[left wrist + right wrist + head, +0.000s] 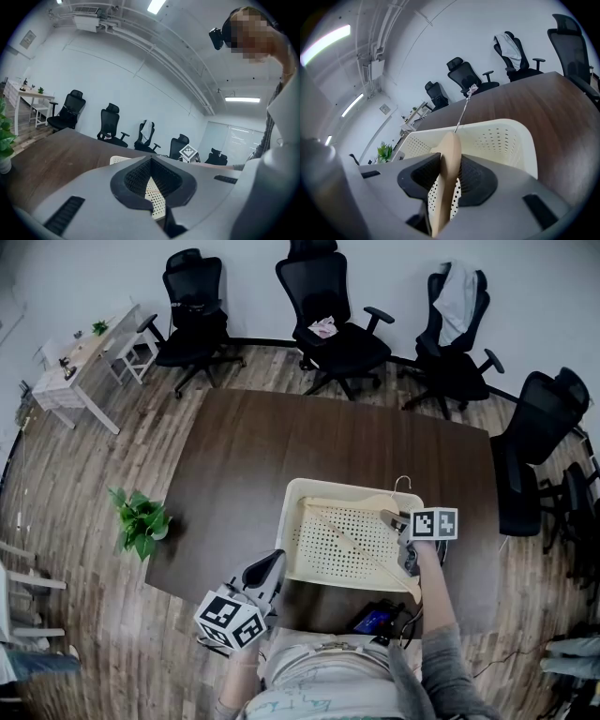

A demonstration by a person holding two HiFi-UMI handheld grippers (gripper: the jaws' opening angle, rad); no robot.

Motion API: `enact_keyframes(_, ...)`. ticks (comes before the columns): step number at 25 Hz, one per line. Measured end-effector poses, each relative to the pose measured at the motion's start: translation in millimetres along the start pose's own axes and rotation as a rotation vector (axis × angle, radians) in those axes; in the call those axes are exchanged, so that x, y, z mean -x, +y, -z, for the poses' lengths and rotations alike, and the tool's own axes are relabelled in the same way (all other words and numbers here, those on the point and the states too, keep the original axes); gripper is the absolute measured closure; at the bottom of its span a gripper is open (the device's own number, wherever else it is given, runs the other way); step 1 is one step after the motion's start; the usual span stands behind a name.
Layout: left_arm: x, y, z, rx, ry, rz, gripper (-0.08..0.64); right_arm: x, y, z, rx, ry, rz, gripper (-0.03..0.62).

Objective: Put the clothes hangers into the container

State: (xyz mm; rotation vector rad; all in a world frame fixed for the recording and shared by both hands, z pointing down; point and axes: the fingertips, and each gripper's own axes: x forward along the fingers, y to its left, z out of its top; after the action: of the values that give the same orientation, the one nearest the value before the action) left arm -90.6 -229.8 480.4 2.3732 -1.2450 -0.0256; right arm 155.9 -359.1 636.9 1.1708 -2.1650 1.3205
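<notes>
A cream perforated basket (292,521) stands on the dark wooden table (244,446) near its front edge. A light wooden hanger (352,542) with a metal hook (403,482) lies slanted inside it. My right gripper (389,517) is over the basket's right rim, shut on the hanger. In the right gripper view the hanger (446,187) stands edge-on between the pads of the right gripper (450,161), above the basket (506,124). My left gripper (272,563) hovers at the basket's front left corner, shut and empty. In the left gripper view the left gripper (151,164) faces the basket (119,159).
A potted plant (141,519) sits by the table's left edge. A black device with a blue screen (378,620) lies at the front edge. Black office chairs (333,320) ring the far and right sides. A small white desk (80,367) stands far left.
</notes>
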Motion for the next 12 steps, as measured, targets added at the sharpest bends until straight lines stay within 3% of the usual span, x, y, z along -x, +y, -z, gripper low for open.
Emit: enact_keyframes(12,-10.5,-3.2,2.0,-0.004,0.015,0.028,0.549,-1.8,-4.1,3.4,-0.071,0.003,-0.021,0.480)
